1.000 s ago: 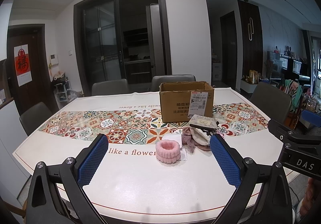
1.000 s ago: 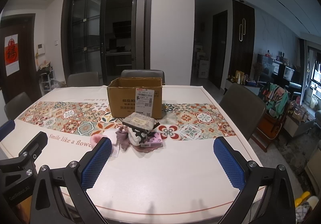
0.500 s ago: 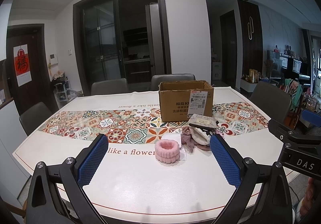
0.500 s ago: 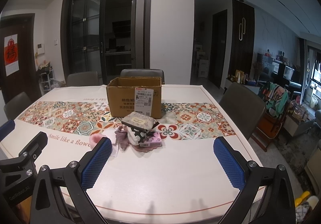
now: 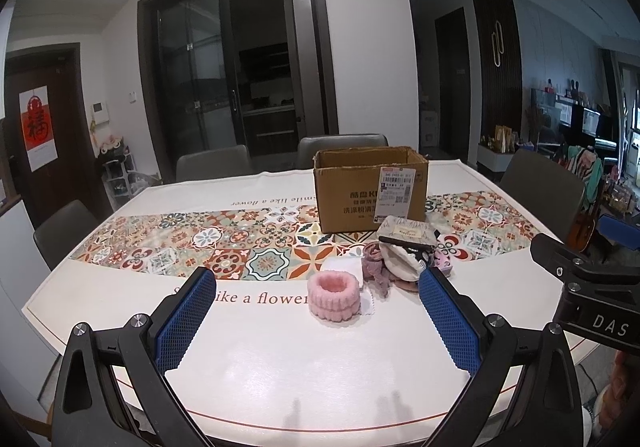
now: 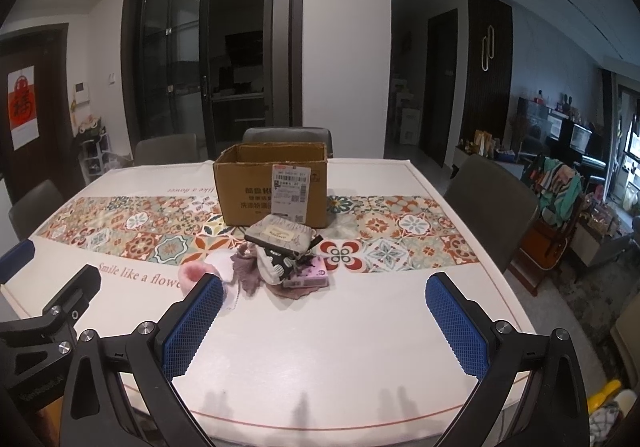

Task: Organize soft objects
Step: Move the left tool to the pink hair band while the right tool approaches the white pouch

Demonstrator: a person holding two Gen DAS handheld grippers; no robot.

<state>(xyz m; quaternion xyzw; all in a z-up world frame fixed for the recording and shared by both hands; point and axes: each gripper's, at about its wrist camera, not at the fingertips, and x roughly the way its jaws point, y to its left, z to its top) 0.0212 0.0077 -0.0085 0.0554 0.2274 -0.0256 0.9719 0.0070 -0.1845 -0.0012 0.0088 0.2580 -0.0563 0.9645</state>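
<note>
An open cardboard box [image 5: 370, 189] [image 6: 272, 187] stands mid-table. In front of it lies a heap of soft things: a fluffy pink band [image 5: 335, 297] [image 6: 192, 274], a white cloth [image 5: 343, 267], mauve fabric [image 5: 374, 267] [image 6: 244, 267], a cream pouch [image 5: 404, 235] [image 6: 280, 237] and a small pink packet [image 6: 306, 278]. My left gripper [image 5: 316, 323] is open over the near table edge, short of the pink band. My right gripper [image 6: 324, 323] is open too, short of the heap. Neither holds anything.
The table [image 5: 280, 367] carries a white cloth with a patterned tile runner [image 5: 224, 243]. Grey chairs [image 5: 64, 231] [image 6: 490, 203] surround it. Behind are dark glass doors [image 5: 228, 95]; shelves and clutter fill the room at the right [image 6: 560, 183].
</note>
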